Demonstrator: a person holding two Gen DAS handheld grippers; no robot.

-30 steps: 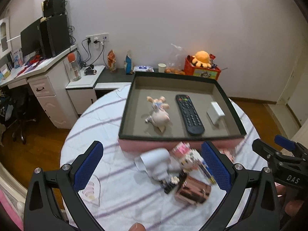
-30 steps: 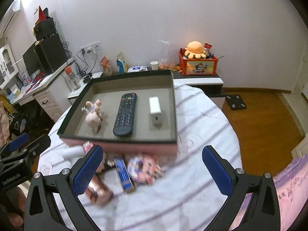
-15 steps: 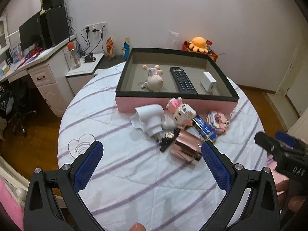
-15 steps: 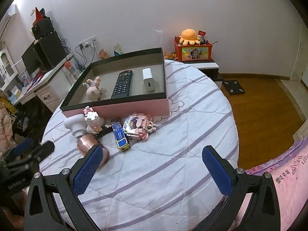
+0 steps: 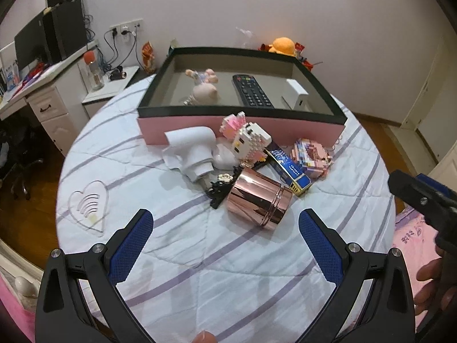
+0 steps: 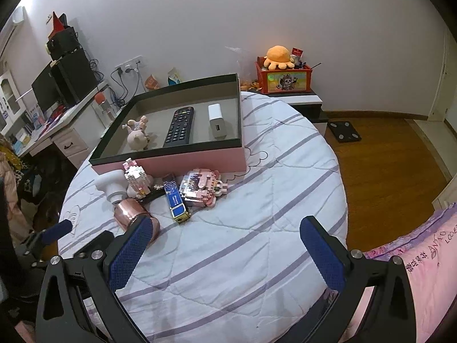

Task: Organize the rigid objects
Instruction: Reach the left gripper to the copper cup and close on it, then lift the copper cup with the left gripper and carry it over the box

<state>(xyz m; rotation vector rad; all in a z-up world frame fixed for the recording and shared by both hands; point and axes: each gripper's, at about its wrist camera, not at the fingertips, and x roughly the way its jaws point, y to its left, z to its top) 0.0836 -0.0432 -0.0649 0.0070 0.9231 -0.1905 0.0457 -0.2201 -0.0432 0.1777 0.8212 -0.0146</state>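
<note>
A pink box with a black rim (image 5: 314, 114) (image 6: 171, 163) stands on the round table and holds a pig figure (image 5: 204, 93), a black remote (image 5: 251, 91) and a white charger (image 5: 297, 93). In front of it lies a pile: a rose-gold cup on its side (image 5: 258, 198) (image 6: 130, 214), a white hair-dryer-like object (image 5: 194, 150), a block cat figure (image 5: 248, 140), a blue flat box (image 5: 288, 168) (image 6: 175, 198) and a pink block model (image 5: 311, 157) (image 6: 201, 187). My left gripper (image 5: 225, 231) is open, just short of the cup. My right gripper (image 6: 225, 243) is open and empty over the cloth.
The table has a white cloth with purple stripes (image 6: 271, 200). A desk with a monitor (image 5: 37, 48) stands to the left. A low cabinet with a red toy box (image 6: 284, 77) is behind the table. Wooden floor (image 6: 385, 157) lies to the right, pink bedding (image 6: 422, 263) at lower right.
Both grippers pulled back from the box over the last second, then the left one moved closer to the pile again. Both stay open. No object on the table has moved.
</note>
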